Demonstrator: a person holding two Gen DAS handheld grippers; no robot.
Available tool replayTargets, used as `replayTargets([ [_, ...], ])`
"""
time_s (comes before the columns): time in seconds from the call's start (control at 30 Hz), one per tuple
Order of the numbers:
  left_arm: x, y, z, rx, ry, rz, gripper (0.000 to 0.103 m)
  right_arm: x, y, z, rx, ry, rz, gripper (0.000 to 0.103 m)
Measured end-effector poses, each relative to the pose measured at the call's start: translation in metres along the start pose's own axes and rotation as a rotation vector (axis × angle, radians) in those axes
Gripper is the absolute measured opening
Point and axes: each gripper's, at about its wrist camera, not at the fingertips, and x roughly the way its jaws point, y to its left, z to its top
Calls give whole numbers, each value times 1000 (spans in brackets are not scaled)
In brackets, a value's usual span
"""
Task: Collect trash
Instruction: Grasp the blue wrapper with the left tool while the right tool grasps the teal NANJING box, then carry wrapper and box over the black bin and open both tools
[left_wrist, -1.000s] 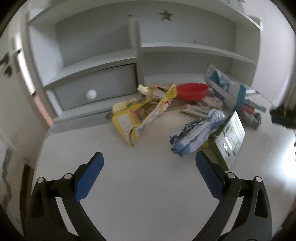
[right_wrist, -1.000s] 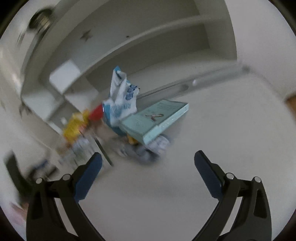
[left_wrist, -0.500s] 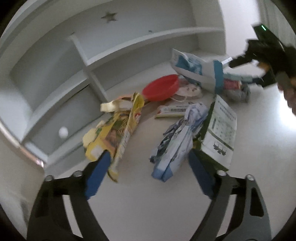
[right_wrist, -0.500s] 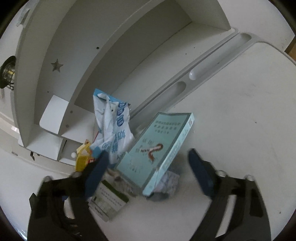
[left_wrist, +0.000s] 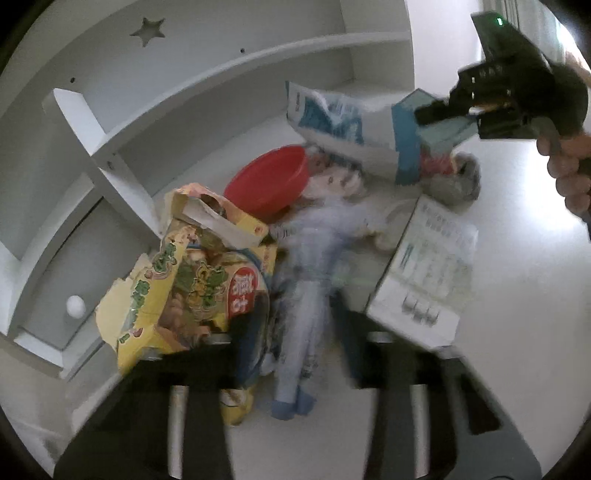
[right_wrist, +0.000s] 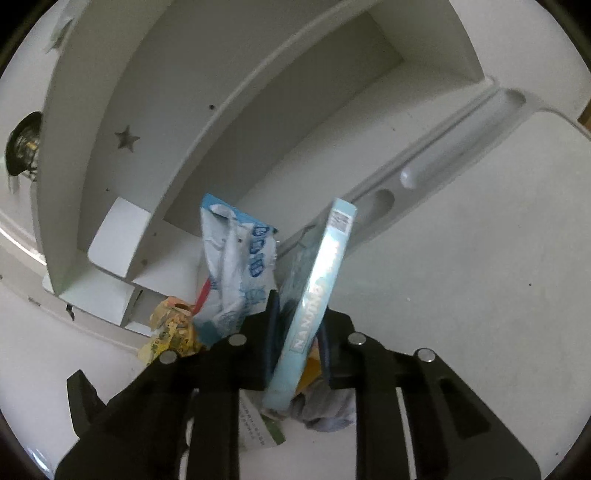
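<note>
Between right tool (right_wrist: 295, 332) fingers, teal box (right_wrist: 317, 295) clenched edge-on; left tool (left_wrist: 299, 332) blurred, apparently gripping crumpled wrapper (left_wrist: 306, 295).

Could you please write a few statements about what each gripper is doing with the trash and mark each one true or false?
1. The right gripper is shut on the teal box. True.
2. The left gripper straddles the pale blue wrapper. True.
3. The red bowl sits on a shelf. False: it lies on the desk among the trash.
4. The yellow bag is in the right gripper. False: it lies on the desk, left of the wrapper.
</note>
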Motion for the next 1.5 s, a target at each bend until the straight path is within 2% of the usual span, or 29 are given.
replayTargets([
  [0.2,-32,29,-9,-251,-136,-125,25,-32,19,-4,-96,-87,2,12],
  [0.3,-44,36,-15,-310,-165,-107,25,-44,24,-9,-141,-113,-10,12],
  [0.47,-54,36,-15,-389,-170,-86,25,-44,15,-15,-151,-83,-45,12],
  [0.63,-64,37,-17,-445,-195,-88,25,-58,5,-24,-175,-93,-82,12],
  [0.73,-65,31,-12,-468,-207,-121,25,-64,0,-30,-183,-87,-81,12],
  [0.87,-65,5,4,-420,-203,-154,24,-69,-5,-36,-179,-64,-56,12],
  [0.97,-67,-17,20,-389,-211,-177,24,-88,-5,-36,-185,-79,-5,12],
  [1.07,-74,-59,51,-326,-241,-226,24,-128,-15,-30,-178,-115,43,12],
  [1.13,-78,-88,70,-277,-262,-260,24,-173,-34,-26,-164,-165,43,12],
  [1.23,-84,-157,107,-166,-283,-346,24,-245,-76,-22,-102,-243,32,12],
  [1.33,-82,-242,139,-47,-278,-451,24,-315,-129,-25,-23,-320,-5,12],
  [1.5,-65,-407,170,136,-202,-626,24,-417,-237,-57,139,-421,-152,12],
])
